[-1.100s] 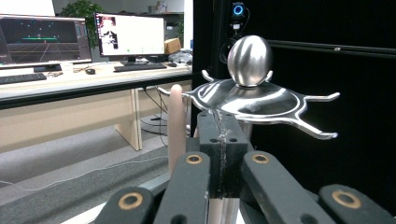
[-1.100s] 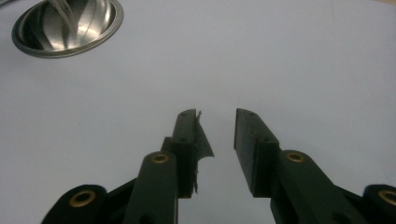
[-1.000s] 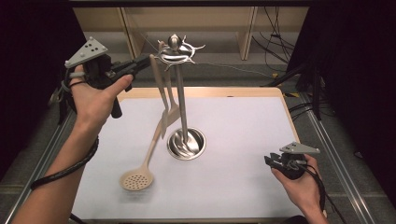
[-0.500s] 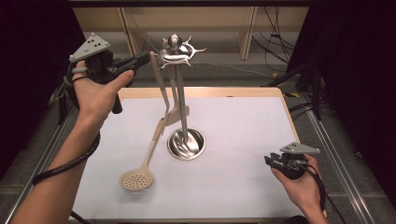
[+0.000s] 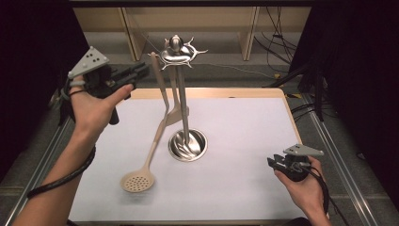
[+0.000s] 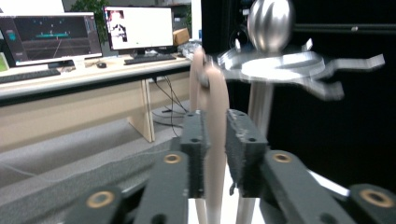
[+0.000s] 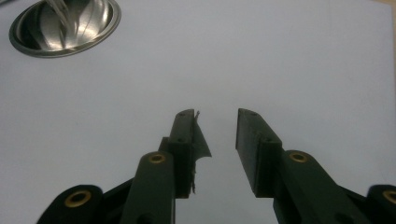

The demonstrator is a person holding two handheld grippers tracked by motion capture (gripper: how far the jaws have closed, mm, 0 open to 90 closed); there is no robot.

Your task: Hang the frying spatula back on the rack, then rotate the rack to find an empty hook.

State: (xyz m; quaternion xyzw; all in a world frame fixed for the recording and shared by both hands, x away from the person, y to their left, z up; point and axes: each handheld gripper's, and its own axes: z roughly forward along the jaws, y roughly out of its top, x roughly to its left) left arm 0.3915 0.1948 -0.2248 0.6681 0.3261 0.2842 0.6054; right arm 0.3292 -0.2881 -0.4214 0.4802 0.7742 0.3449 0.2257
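Note:
A steel utensil stand (image 5: 176, 52) rises from a round base (image 5: 188, 143) on the white mat. A beige slotted spoon (image 5: 137, 180) hangs from one of its hooks, bowl low over the mat. My left gripper (image 5: 143, 70) is level with the top of the spoon's handle (image 6: 215, 93). Its jaws have just been opening, and the handle runs between the pads (image 6: 245, 140) without being pressed. My right gripper (image 5: 273, 162) rests low at the mat's near right. Its jaws (image 7: 215, 114) have just been opening, with nothing between them.
A second beige utensil (image 5: 178, 113) hangs beside the stand's pole. The stand's base (image 7: 65, 23) is at the upper left of the right gripper view. Desks with monitors (image 6: 135, 28) stand beyond the table. Metal rails run along both table sides.
The left gripper's jaws have parted around the spoon's handle. The spoon still hangs in the same place. The right hand has not moved.

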